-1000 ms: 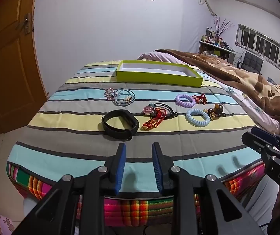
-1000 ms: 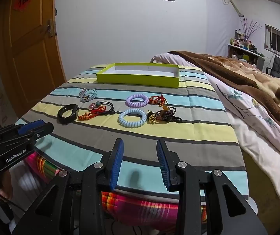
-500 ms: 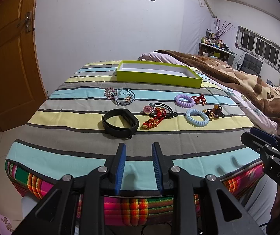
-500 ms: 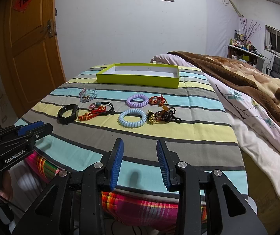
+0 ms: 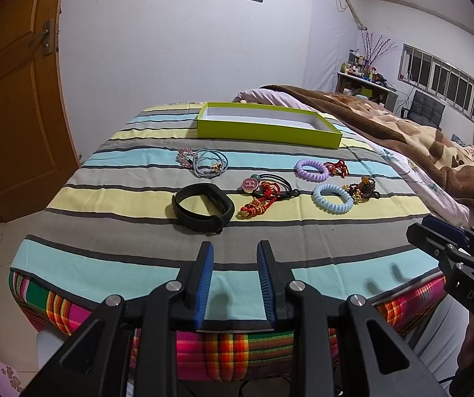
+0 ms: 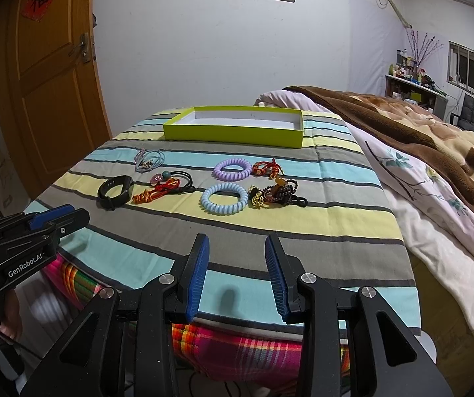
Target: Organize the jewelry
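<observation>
Both tools hover off the near edge of the striped bedspread, nothing picked up yet. Left gripper: jaws parted to a moderate gap, empty. Right gripper: jaws parted a little wider, empty.

Jewelry lies loose mid-spread, between the near edge and the lime-green tray at the far end. The tray is shallow, stiff-walled, white inside, empty.

- Black wristband, smooth closed loop, nearest the left gripper.
- Red knotted cord charm touching, maybe tangled with, a black elastic tie bearing a pink disc.
- Blue coil ring and purple coil ring, springy plastic spirals.
- Dark bead bracelet with gold fittings, touching or just beside the blue coil; red charm beside the purple one.
- Pale blue cord loops toward the left edge.

Risks, as I judge them: the soft cloth may bunch up into the jaws on a low grasp; the cord charm may drag the elastic tie along; coils may squash and spring free; the bracelet may snag the blue coil.
</observation>
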`<control>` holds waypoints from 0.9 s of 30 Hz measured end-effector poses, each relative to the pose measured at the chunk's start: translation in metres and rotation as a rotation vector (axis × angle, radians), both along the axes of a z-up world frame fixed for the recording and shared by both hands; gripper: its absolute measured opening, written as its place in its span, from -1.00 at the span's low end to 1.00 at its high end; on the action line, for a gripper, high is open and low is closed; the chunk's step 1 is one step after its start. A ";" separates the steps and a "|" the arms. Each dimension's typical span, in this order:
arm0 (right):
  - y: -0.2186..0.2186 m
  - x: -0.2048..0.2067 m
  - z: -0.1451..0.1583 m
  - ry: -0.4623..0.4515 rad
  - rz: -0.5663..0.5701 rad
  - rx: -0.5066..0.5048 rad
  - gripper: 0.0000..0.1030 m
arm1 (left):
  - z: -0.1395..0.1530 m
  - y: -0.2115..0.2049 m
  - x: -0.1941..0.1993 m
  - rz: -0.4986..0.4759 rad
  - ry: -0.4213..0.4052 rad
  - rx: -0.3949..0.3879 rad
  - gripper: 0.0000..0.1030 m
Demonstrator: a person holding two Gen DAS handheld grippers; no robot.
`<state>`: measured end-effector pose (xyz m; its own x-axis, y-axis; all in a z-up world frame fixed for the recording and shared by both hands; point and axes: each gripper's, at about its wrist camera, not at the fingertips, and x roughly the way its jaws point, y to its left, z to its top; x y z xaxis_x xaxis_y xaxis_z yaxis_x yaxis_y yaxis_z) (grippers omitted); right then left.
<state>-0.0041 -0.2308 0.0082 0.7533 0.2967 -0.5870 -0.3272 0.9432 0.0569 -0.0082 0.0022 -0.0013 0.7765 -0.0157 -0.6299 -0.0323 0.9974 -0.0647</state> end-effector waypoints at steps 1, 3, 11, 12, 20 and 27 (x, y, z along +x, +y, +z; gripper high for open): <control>0.000 0.000 0.000 0.000 0.000 0.000 -0.30 | 0.000 0.000 0.000 0.000 0.000 0.000 -0.45; 0.000 0.000 0.000 0.000 0.000 0.000 -0.30 | 0.000 -0.001 0.000 -0.001 -0.001 0.002 -0.45; 0.000 0.001 0.002 0.001 0.000 0.001 -0.30 | 0.000 -0.001 0.000 -0.001 -0.003 0.002 -0.45; 0.000 0.001 0.002 0.001 0.000 0.000 -0.30 | 0.000 -0.001 -0.001 -0.002 -0.002 0.000 -0.45; 0.000 0.000 0.001 0.001 -0.001 -0.004 -0.30 | 0.001 -0.002 -0.002 -0.002 -0.003 0.001 -0.45; -0.001 0.000 0.000 0.003 -0.003 -0.001 -0.30 | 0.002 -0.004 -0.003 -0.004 -0.005 0.002 -0.45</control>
